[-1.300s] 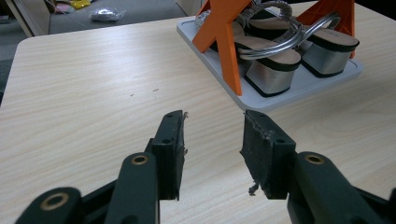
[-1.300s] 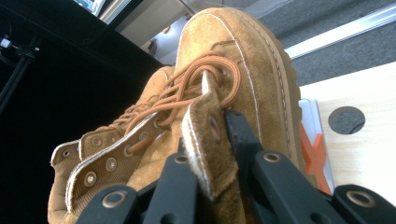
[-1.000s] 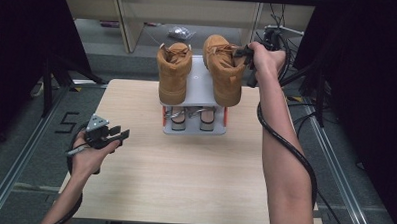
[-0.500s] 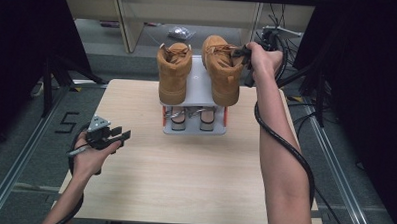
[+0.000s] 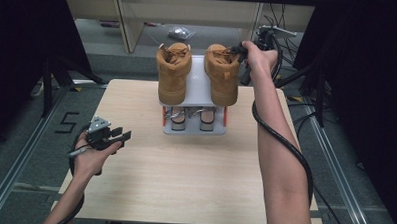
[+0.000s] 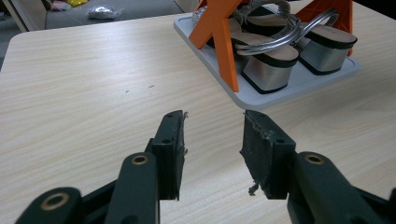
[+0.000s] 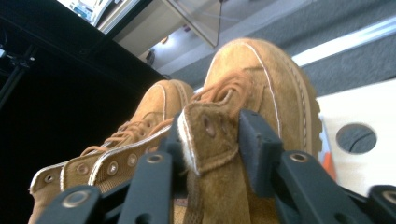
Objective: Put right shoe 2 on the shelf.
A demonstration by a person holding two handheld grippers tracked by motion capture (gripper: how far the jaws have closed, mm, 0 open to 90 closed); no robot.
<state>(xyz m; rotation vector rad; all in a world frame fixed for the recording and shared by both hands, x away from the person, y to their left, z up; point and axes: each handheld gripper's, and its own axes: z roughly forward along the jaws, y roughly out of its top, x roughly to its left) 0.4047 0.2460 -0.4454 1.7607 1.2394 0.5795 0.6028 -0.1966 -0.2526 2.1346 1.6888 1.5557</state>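
Observation:
Two tan lace-up boots stand side by side on the white top shelf (image 5: 197,84) of a small rack. My right gripper (image 5: 240,51) reaches in from the right and is shut on the upper flap of the right boot (image 5: 222,78). In the right gripper view the right gripper (image 7: 210,140) pinches that flap of the right boot (image 7: 261,84) near an eyelet, with the left boot (image 7: 140,126) behind. The left boot (image 5: 172,76) is untouched. My left gripper (image 5: 123,135) hovers open over the table's left side. Nothing sits between the left gripper's (image 6: 212,140) jaws.
Under the shelf, two silver block-heeled shoes (image 6: 268,56) rest on the rack's white base tray (image 6: 299,84) between orange supports (image 6: 224,37). The wooden table (image 5: 184,181) has bare surface in front of the rack. Dark frames and cables (image 5: 280,140) flank the table.
The right boot's top has sunk slightly and is now level with the other boot. The right gripper still holds it. The left gripper has stayed put.

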